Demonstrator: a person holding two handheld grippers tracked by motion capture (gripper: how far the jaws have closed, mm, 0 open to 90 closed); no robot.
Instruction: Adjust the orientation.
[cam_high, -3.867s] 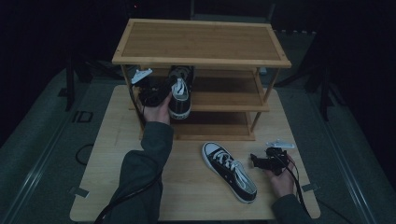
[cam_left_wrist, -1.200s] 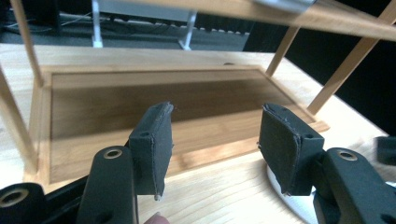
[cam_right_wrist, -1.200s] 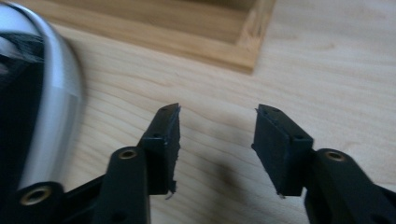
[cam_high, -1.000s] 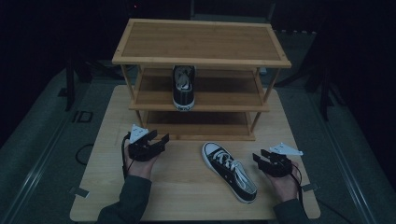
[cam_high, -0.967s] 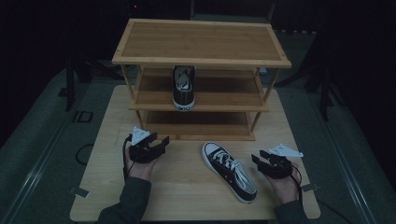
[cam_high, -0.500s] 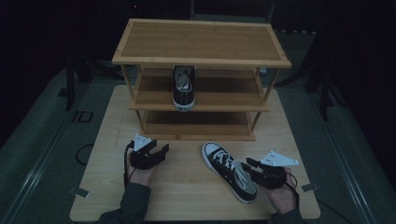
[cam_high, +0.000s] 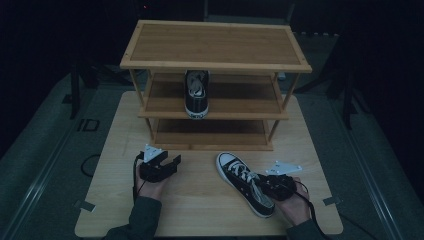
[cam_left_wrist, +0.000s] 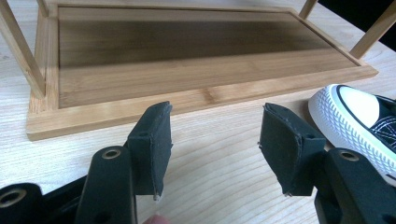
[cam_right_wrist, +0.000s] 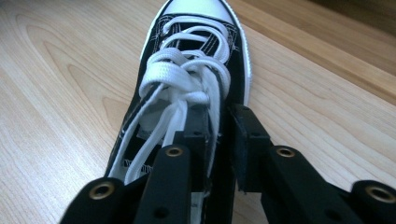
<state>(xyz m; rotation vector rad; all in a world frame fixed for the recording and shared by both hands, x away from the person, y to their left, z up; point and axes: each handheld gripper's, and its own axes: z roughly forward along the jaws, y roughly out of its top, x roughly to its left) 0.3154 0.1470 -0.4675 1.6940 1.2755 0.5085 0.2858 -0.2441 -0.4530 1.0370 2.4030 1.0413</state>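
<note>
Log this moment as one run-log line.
right gripper: shut on shoe collar | left gripper: open, empty, on table | other shoe: middle shelf

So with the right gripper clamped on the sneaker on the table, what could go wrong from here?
1. The right gripper pinches only the thin side wall of the sneaker beside the laces; lifted, the shoe may sag or slip.
2. The middle shelf already holds a sneaker under a low top; the hanging toe could catch its front edge.
</note>
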